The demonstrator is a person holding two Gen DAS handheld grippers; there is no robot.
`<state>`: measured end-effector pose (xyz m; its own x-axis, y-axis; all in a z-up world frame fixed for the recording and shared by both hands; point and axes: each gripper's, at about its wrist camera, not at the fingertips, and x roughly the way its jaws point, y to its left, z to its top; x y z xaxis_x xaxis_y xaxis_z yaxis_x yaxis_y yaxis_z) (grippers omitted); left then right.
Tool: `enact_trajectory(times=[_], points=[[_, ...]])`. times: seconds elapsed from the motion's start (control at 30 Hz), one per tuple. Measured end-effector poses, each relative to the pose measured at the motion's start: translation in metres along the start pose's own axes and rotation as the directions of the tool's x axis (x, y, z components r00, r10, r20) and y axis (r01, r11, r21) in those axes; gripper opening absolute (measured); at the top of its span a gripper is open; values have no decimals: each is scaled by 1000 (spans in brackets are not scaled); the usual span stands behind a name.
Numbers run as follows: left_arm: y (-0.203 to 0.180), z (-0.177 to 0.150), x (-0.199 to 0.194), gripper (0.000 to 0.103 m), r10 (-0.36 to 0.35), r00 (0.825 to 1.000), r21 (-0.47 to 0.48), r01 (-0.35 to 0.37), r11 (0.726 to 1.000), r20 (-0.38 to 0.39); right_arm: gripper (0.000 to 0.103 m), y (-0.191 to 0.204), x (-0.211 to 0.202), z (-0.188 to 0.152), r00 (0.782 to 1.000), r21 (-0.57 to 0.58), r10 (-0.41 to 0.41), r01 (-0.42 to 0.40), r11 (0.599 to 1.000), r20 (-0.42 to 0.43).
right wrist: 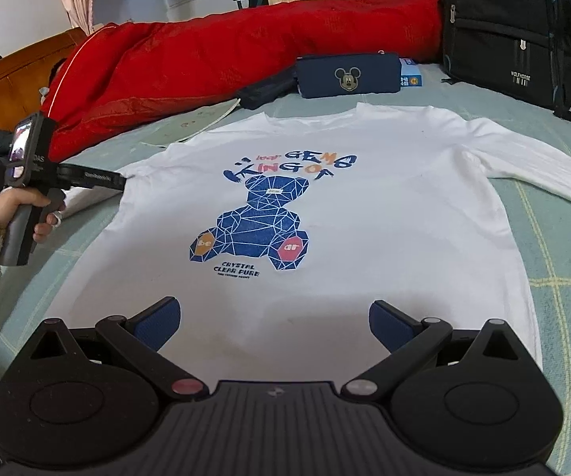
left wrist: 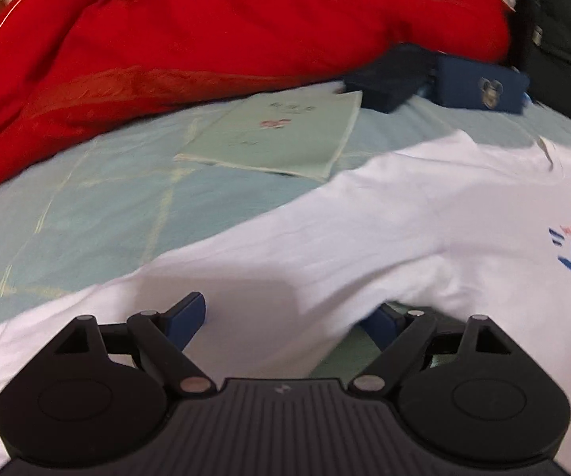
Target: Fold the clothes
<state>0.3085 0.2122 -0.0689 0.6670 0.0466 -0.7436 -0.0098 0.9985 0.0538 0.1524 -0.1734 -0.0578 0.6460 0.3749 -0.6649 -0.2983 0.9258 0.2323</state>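
Note:
A white long-sleeved shirt with a blue bear print lies flat, front up, on the bed. My right gripper hovers open over its bottom hem, blue pads wide apart and gripping nothing. At the shirt's left sleeve, my left gripper is open, and the sleeve cloth runs between its jaws. The cloth drapes over the right pad; neither pad presses it. In the right wrist view a hand holds the left gripper at the shirt's left edge.
A red quilt is bunched along the far side of the pale green checked sheet. A black backpack stands at the far right. A navy pencil case and a green booklet lie beyond the shirt.

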Motion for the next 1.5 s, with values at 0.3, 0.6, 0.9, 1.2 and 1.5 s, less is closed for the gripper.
enact_trajectory(times=[0.3,0.6,0.9,1.2,1.5], points=[[-30,5,-63,85,-201,975,103,191,976,95,103,1,4,-1,1000,5,16,-16,1000,-4],[-88,4,-21,85,-418,908,114,415,902,3,103,1,-6,-3,1000,-17,5,-4,1000,18],[-56,-29,-43,85,-265,963,131,269,954,-47,103,-16,-5,-6,1000,34,20,-20,999,14],[-113,-36,-73,88,-424,906,254,414,874,-17,103,-12,-24,-8,999,-6,10,-10,1000,45],[-94,-88,-100,88,-303,951,174,310,934,-69,103,-30,-41,-22,999,-39,-42,44,998,32]])
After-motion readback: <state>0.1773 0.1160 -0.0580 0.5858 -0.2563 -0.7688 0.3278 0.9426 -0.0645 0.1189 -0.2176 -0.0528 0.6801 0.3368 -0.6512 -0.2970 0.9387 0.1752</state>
